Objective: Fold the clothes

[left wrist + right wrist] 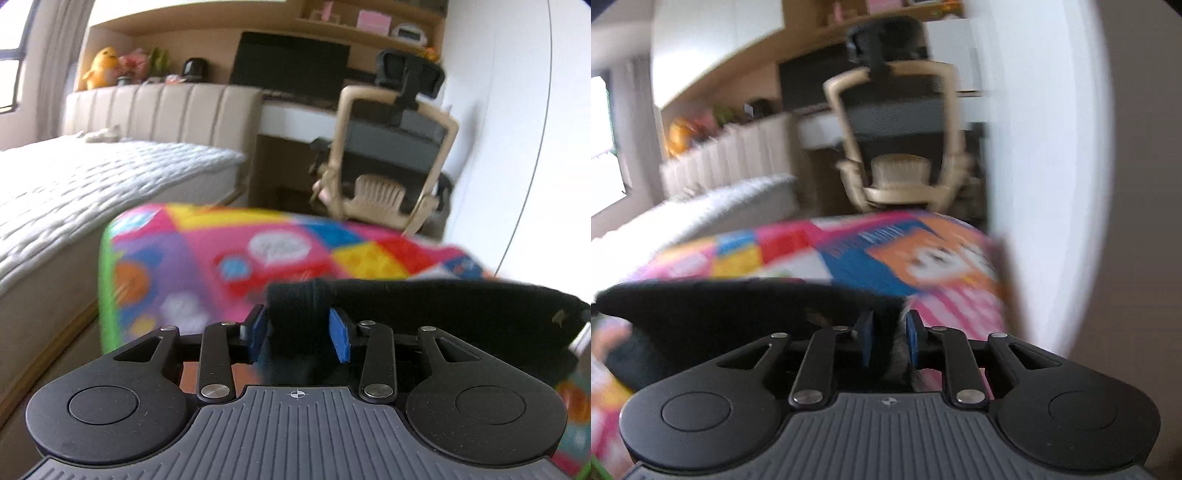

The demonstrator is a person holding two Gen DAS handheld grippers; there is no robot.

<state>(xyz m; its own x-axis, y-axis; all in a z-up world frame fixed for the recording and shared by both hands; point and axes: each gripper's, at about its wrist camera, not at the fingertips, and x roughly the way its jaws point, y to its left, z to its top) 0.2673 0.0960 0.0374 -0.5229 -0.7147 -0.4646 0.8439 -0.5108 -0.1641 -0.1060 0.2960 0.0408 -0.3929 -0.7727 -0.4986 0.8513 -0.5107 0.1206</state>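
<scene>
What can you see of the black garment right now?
The black knit fabric garment hangs stretched between both grippers above the colourful patchwork play mat. The left gripper clamps a bunched ribbed edge; the right gripper pinches the other end. Its top edge runs taut, the rest sags. Blur hides finer detail.

Daylit bedroom: white quilted mattress (92, 184) with beige ribbed padded headboard (162, 110), left window (9, 70); beige-framed mesh office chair (391, 147) facing wooden desk and dark monitor (291, 59); white wall (517, 129) right
</scene>
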